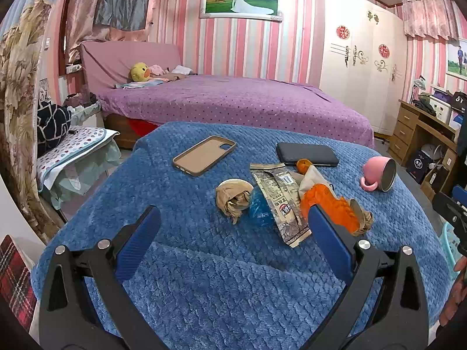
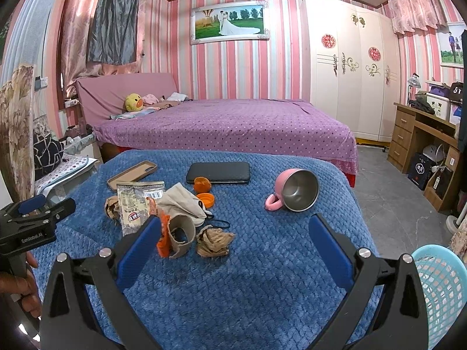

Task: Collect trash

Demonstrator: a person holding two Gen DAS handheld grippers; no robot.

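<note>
Both claws — left claw (image 1: 233, 218) and right claw (image 2: 235, 227) — are held spread above the blue tabletop (image 2: 262, 277), near a crumpled paper ball (image 2: 214, 243).

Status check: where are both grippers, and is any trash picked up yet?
Left gripper open, empty; right gripper open, empty. Trash pile untouched on blue blanket. Basket at right; phone, pink mug close by.

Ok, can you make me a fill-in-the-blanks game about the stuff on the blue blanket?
1. The pink mug lies on its ____.
2. The basket by the right gripper is light ____.
3. Both grippers, the left gripper too, have their jaws ____.
4. The black phone lies on the ____ blanket.

Missing words: side; blue; open; blue
</note>
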